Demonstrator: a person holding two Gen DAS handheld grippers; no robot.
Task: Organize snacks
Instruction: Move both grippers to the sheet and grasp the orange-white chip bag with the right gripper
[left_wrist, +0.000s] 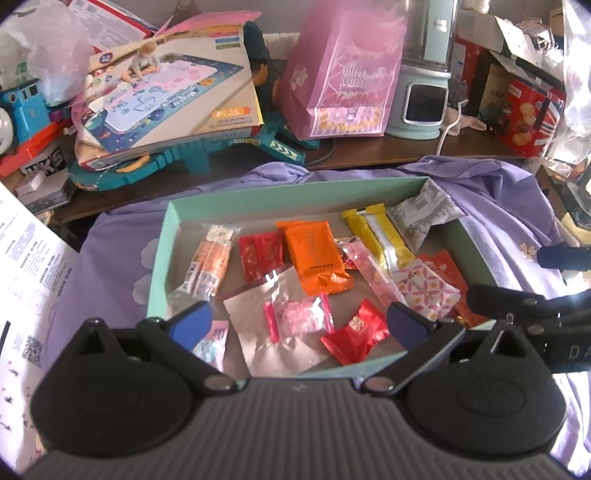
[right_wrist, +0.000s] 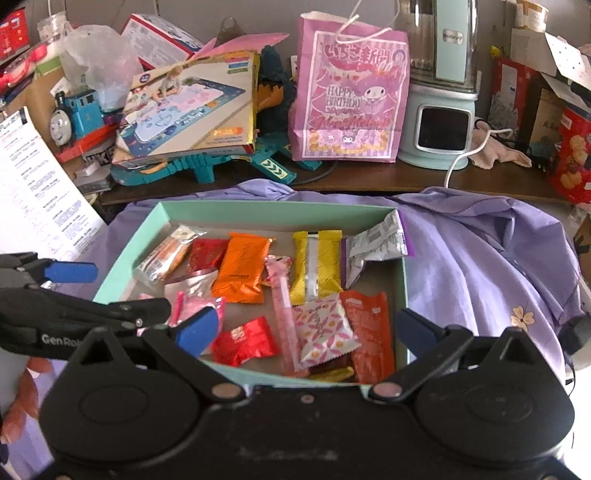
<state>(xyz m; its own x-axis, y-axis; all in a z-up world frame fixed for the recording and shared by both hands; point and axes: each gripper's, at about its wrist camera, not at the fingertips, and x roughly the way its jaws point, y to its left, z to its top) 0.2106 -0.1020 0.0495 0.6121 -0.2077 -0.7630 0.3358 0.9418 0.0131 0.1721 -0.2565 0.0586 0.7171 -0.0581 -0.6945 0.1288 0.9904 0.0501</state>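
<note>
We are holding both the left gripper (left_wrist: 297, 319) and right gripper (right_wrist: 304, 328) with jaws apart, empty, over the snack box (left_wrist: 162, 254); only the right view is showing the bag's (right_wrist: 351, 88) lettering.

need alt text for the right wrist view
A shallow mint-green cardboard box on purple cloth holds loose wrapped snacks, an orange packet and yellow packet among them. The open right gripper hovers over its near edge, empty; toys and a pink gift bag clutter the shelf behind.

Snack packets (right_wrist: 243, 271) in box (right_wrist: 125, 254); box on cloth (right_wrist: 480, 251); gift bag (right_wrist: 351, 92) behind.
</note>
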